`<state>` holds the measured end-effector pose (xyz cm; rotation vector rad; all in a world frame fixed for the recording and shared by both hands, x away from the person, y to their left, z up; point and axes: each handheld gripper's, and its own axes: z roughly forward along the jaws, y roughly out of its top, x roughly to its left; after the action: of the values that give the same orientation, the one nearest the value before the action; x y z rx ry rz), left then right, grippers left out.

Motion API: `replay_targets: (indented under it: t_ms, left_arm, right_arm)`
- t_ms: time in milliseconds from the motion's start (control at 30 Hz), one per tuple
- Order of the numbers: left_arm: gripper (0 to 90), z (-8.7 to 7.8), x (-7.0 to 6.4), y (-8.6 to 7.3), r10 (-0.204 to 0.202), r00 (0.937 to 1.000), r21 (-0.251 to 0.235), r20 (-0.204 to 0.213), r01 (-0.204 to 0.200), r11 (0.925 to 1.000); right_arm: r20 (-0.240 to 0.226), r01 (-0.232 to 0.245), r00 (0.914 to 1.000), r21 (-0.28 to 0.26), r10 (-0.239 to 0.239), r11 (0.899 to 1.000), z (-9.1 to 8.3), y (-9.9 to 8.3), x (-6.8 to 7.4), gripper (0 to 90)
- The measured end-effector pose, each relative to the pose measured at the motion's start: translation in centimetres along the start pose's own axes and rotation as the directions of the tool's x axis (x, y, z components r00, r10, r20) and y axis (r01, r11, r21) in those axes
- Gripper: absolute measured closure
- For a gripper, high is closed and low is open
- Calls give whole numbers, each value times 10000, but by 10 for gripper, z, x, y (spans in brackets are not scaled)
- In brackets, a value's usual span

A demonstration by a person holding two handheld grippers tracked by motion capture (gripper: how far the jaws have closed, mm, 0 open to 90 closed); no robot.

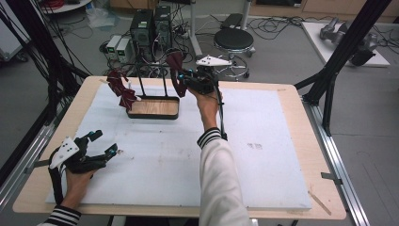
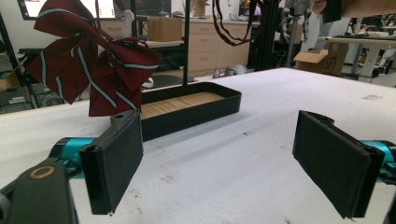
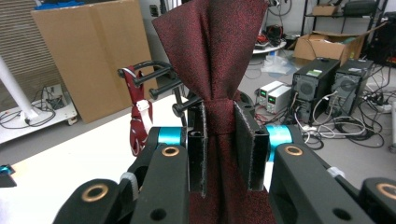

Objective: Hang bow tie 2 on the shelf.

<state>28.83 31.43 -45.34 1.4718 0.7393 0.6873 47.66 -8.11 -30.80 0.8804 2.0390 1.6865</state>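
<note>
While no writing is legible, right gripper (image 3: 219,144) clamps a dark red bow tie (image 3: 212,56) at its knot, 12 o'clock; left gripper (image 2: 219,158) gapes wide, 8 o'clock.

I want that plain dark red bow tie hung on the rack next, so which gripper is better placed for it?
The right gripper. Its jaws are shut on the plain bow tie beside the rack, while the left gripper sits open near the table's front edge.
</note>
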Motion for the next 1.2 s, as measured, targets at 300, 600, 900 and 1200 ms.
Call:
replay_targets:
  t_ms: [300,600,900,1200]
  left_arm:
    - [165,0,0,0,-1,10000,2,1,1,10000]
    - [165,0,0,0,-17,10000,3,9,17,10000]
    - [165,0,0,0,-8,10000,1,11,8,10000]
    - [165,-1,0,0,6,10000,13,13,-7,10000]
  right_arm:
    - [462,-181,9988,209,171,9996,2,-5,-8,762]
    - [947,-424,9948,497,375,9979,6,-11,-15,761]
    - [1116,-463,9930,782,374,9959,9,-15,-17,759]
    - [1221,-341,9923,1097,206,9934,11,-16,-17,750]
